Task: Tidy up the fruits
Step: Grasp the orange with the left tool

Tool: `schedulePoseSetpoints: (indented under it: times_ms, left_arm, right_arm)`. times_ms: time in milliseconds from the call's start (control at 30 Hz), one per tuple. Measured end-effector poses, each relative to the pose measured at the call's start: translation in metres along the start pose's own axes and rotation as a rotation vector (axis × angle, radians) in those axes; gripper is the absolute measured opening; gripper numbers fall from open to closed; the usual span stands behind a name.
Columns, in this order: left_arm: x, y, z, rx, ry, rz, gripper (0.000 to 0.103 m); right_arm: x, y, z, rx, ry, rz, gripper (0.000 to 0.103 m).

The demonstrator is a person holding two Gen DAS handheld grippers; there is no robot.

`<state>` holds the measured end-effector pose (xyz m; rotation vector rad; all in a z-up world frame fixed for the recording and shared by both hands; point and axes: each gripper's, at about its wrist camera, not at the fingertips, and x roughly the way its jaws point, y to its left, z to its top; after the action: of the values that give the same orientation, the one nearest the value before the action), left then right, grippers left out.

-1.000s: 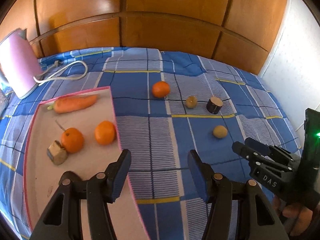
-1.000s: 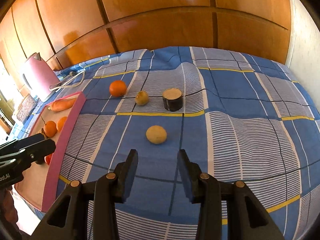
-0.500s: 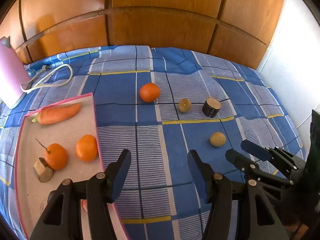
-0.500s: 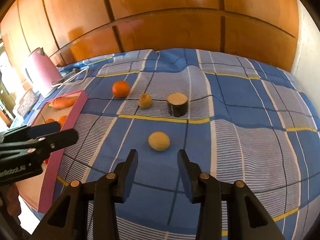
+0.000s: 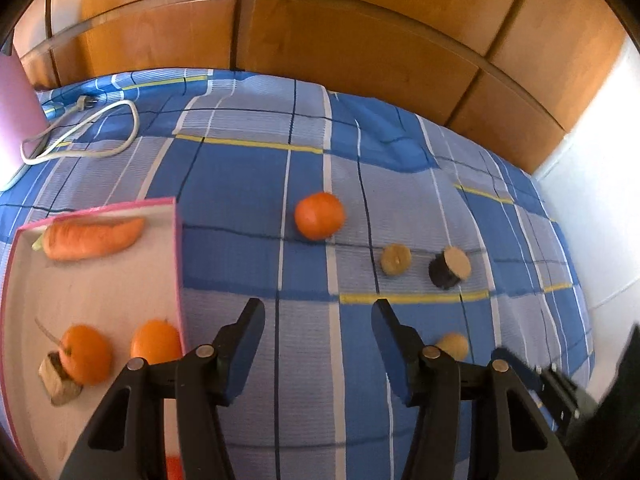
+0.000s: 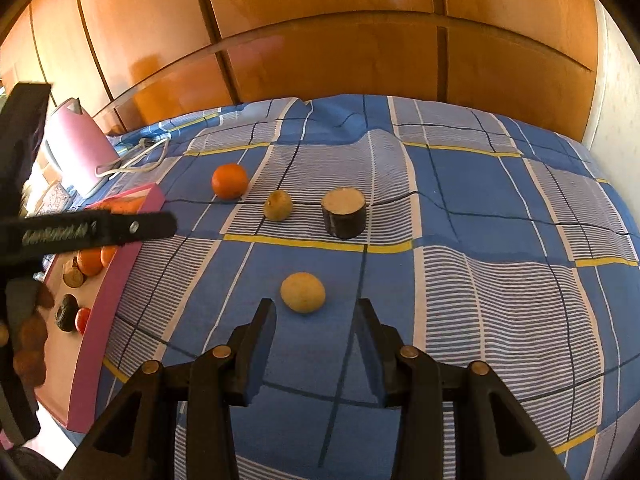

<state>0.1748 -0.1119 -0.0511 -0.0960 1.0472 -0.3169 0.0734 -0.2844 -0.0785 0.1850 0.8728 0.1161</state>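
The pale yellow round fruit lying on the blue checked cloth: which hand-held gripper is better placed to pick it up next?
Probably the right hand-held gripper. Its open jaws point straight at the pale yellow fruit, just ahead of them. The left hand-held gripper faces the orange instead, with that fruit off to its side.

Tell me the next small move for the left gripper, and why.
Probably ease the left gripper forward to straddle the loose orange. Its jaws are open and empty, the orange lies on the blue checked cloth ahead of them, outside the pink-rimmed tray that already holds two oranges, and nothing sits between.
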Motion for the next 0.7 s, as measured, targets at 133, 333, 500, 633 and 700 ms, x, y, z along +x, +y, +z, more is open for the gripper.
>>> schedulePoseSetpoints:
  times_ms: [133,333,500,633,700]
  left_arm:
    - [0.013,0.000,0.017,-0.004,0.003,0.018,0.060]
    - [0.036,-0.008,0.038,0.017,0.010,0.048,0.064]
    - [0.057,-0.015,0.053,0.061,0.015,0.081,0.065]
    - [0.079,-0.012,0.059,0.076,0.044,0.130,0.060]
    - [0.084,-0.009,0.060,0.069,0.053,0.100,0.038]
  right_arm:
    - [0.004,-0.002,-0.001,0.004,0.011,0.007,0.041]
    - [0.008,-0.005,-0.004,0.010,0.020,0.013,0.041]
    - [0.013,-0.008,-0.006,0.019,0.033,0.020,0.041]
    - [0.016,-0.009,-0.007,0.024,0.043,0.027,0.041]
    - [0.017,-0.010,-0.008,0.021,0.042,0.027,0.041]
